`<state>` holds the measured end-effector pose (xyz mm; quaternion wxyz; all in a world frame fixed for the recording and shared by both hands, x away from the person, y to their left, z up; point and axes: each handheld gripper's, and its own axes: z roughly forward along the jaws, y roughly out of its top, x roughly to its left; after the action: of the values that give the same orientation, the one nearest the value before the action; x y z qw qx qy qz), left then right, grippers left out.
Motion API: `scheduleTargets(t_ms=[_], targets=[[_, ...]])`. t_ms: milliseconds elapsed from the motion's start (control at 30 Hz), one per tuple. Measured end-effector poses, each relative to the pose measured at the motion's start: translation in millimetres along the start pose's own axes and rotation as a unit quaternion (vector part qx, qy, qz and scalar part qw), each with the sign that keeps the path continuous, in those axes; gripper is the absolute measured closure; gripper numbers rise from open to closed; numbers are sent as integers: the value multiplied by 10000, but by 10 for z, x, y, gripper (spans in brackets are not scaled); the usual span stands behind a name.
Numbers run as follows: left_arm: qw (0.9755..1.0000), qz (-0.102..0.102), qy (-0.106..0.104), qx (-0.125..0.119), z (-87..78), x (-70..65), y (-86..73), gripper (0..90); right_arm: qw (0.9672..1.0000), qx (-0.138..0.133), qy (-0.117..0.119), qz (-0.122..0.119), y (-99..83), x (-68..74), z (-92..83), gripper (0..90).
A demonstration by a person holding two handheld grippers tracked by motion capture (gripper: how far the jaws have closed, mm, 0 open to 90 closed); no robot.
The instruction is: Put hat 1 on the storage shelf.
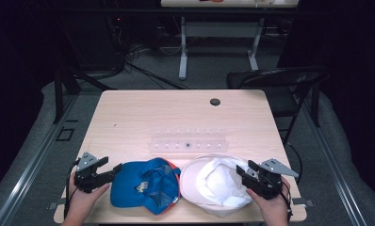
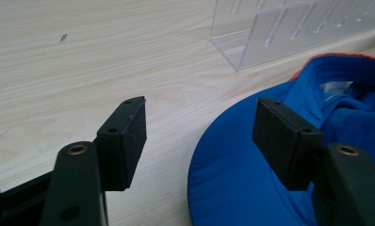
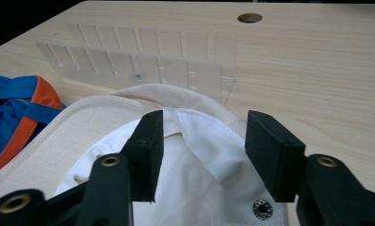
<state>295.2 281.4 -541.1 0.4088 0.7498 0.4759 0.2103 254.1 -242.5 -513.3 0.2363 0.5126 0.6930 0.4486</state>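
Observation:
A blue cap with an orange edge lies upside down at the table's front left, its brim toward my left gripper. That gripper is open; its jaws stand wide at the brim's edge with nothing between the pads. A white cap lies upside down to the right, cream brim toward the blue cap. My right gripper is open over the white cap's inside, jaws apart, pressing on nothing. A clear acrylic rack stands behind both caps.
The clear rack has a row of slots. A round cable hole sits at the far side of the wooden table. A black chair stands beyond the table's right corner.

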Motion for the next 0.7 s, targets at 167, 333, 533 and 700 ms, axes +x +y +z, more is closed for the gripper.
scheduleTargets(t_ms=[167,333,533,700], targets=[[10000,-71,21,-39,-18,12,1,341,9995,239,103,-188,36,69,61,399],[9999,-99,97,-65,-43,20,3,340,9987,498,138,-52,93,70,98,429],[9997,-157,193,-18,-60,52,1,380,9970,772,42,-93,165,83,104,433],[9996,-233,91,-86,-66,80,-12,408,9939,1100,-15,-87,244,70,122,434]])
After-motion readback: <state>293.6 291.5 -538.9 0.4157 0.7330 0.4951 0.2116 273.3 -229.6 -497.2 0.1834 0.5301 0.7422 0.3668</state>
